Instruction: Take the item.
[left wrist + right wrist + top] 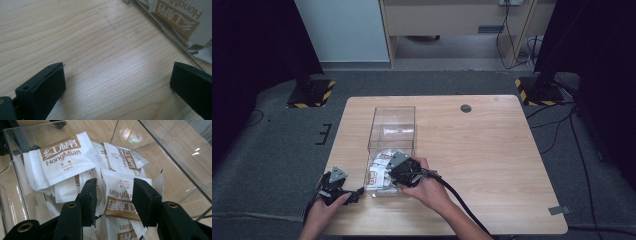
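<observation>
At lower left the left gripper rests on the table, jaws wide and empty. Right of it, the right gripper sits half-open astride a sachet in the clear box, not yet pinching; closing crooked might snag neighbouring packets.

We see the box on the table, left of its middle. The packets lie heaped in its near end. Our right gripper is in the box over them; our left gripper sits just left of it.
</observation>
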A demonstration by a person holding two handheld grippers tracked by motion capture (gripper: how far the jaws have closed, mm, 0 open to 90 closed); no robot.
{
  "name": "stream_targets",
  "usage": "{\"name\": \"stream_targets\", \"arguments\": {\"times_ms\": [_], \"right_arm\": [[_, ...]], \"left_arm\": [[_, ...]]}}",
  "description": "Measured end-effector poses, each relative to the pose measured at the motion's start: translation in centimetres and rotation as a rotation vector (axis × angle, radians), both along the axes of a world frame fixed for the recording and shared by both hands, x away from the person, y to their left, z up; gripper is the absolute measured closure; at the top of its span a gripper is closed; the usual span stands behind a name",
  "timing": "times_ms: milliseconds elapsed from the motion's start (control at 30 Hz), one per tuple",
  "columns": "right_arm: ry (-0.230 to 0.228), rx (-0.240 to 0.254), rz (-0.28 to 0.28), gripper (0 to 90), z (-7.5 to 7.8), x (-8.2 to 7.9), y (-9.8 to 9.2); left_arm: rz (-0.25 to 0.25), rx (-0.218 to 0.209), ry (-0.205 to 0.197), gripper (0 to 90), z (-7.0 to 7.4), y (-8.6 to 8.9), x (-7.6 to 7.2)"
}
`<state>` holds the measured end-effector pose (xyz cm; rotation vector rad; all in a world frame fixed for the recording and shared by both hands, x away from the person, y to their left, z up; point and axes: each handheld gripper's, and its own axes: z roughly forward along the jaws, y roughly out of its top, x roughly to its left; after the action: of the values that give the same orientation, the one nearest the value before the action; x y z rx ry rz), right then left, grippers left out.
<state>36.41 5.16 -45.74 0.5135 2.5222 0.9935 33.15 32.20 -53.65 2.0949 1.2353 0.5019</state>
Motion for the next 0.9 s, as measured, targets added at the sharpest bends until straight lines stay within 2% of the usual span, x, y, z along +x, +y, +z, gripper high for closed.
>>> {"name": "stream_targets", "arguments": {"times_ms": [133, 400, 700, 900], "right_arm": [[0.003, -0.015, 0.012, 55.2, -0.21, -0.04, 0.29], [-0.013, -0.031, 0.008, 61.7, -0.48, -0.10, 0.73], [-0.023, -0.036, 0.023, 76.6, -0.49, -0.13, 0.84], [-0.031, -0.018, 0.033, 84.2, -0.36, -0.16, 0.73]], "left_arm": [[0.000, 0.000, 0.000, 0.0, 0.00, 0.00, 0.00], [0.000, 0.000, 0.000, 0.0, 0.00, 0.00, 0.00], [0.000, 0.000, 0.000, 0.0, 0.00, 0.00, 0.00], [0.000, 0.000, 0.000, 0.0, 0.00, 0.00, 0.00]]}}
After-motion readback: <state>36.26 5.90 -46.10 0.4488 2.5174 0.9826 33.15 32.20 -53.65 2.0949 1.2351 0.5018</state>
